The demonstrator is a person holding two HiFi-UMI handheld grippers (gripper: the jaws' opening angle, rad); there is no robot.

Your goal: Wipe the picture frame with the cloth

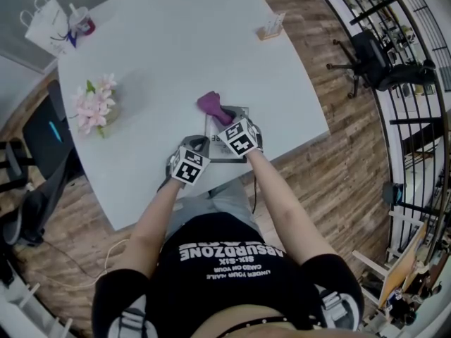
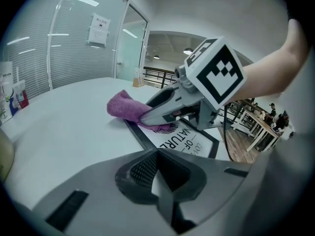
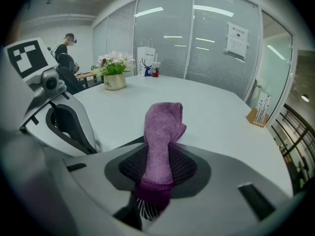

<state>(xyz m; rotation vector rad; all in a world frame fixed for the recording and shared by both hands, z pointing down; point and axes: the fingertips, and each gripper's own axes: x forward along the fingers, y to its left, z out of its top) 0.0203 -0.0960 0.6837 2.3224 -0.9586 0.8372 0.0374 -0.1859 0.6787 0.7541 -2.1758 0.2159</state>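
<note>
Mostly open table (image 1: 176, 41), right gripper (image 3: 156, 178) clamping cloth (image 3: 165, 127) on picture frame (image 2: 189, 140) corner, left gripper (image 2: 160, 181) closed.

One white table (image 1: 176, 48). On it lie one purple terry cloth (image 1: 211, 105) and one black-rimmed picture frame with printed lettering (image 2: 187, 140). At the left stands one pot of pink flowers (image 1: 94, 104). At the far right edge is one small wooden card holder (image 1: 270, 27). At the far left corner are one white paper bag (image 1: 48, 24) and one cup of dark red drink (image 1: 82, 22). There are two grey hand-held grippers, the left gripper (image 1: 200, 144) and the right gripper (image 1: 224, 115), each with one marker cube. There are two black office chairs: one at the left (image 1: 48, 136), one at the far right (image 1: 373, 55).
</note>
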